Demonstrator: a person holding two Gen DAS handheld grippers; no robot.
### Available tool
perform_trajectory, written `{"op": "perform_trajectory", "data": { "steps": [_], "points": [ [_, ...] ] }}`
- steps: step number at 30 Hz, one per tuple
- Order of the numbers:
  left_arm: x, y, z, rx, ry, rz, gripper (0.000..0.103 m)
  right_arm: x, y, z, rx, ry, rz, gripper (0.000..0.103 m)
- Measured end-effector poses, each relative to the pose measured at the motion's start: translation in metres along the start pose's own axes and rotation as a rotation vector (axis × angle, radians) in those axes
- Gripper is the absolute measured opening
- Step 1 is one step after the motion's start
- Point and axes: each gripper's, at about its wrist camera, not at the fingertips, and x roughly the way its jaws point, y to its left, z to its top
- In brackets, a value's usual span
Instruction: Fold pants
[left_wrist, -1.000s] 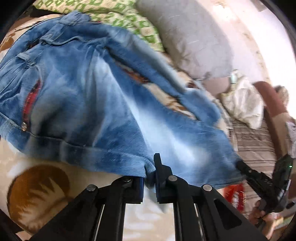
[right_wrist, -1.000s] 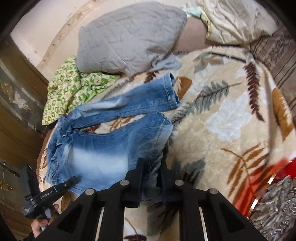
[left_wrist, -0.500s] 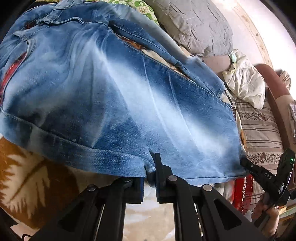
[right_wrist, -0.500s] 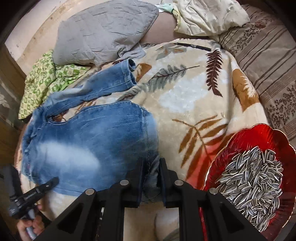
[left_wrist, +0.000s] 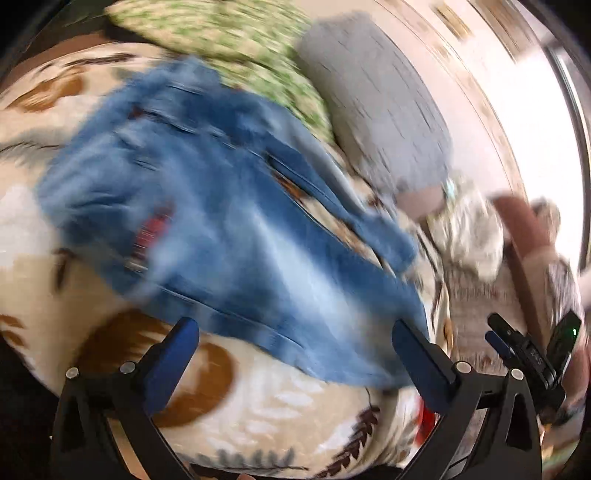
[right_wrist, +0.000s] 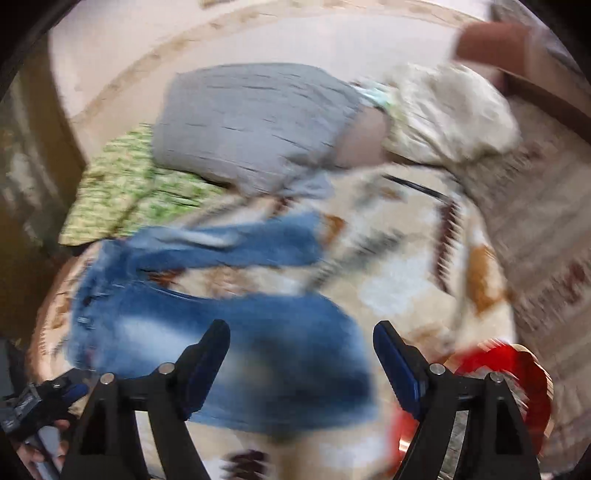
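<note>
Blue denim pants lie on a cream leaf-patterned blanket, one leg folded short toward me, the other leg stretched away toward the pillows. My left gripper is open and empty just above the near folded edge. In the right wrist view the pants lie below my right gripper, which is open and empty over the folded leg's end. Both views are motion-blurred.
A grey pillow, a green patterned cloth and a cream bundle lie at the far side. A red dish sits at the right near the pants. The right gripper also shows in the left view.
Both grippers were shut on the pants' near edge and have opened and let go. Both have pulled back and up from the denim, which now lies on the blanket.
</note>
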Motion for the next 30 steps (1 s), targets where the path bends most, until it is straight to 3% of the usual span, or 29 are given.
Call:
{"op": "perform_trajectory", "data": {
  "steps": [3,7,10,13,19,28,30],
  "points": [
    [-0.018,0.043,0.016,-0.101,-0.061,0.06,0.103,0.019,0.04,0.024,-0.06,0.006,0.106,0.083],
    [-0.032,0.093,0.028,-0.197,-0.147,0.144,0.103,0.061,0.129,0.052,-0.199,0.064,0.245,0.083],
    [-0.035,0.124,0.038,-0.221,-0.17,0.194,0.103,0.097,0.202,0.069,-0.299,0.122,0.288,0.083],
    [-0.029,0.147,0.051,-0.178,-0.182,0.215,0.103,0.137,0.28,0.085,-0.416,0.166,0.309,0.083],
    [-0.022,0.159,0.055,-0.011,-0.228,0.205,0.103,0.218,0.405,0.106,-0.592,0.201,0.274,0.083],
    [-0.003,0.149,0.067,0.062,-0.3,0.213,0.103,0.335,0.48,0.106,-0.687,0.297,0.149,0.083],
    [-0.002,0.146,0.067,0.082,-0.301,0.228,0.09,0.35,0.491,0.104,-0.7,0.287,0.142,0.083]
  ]
}}
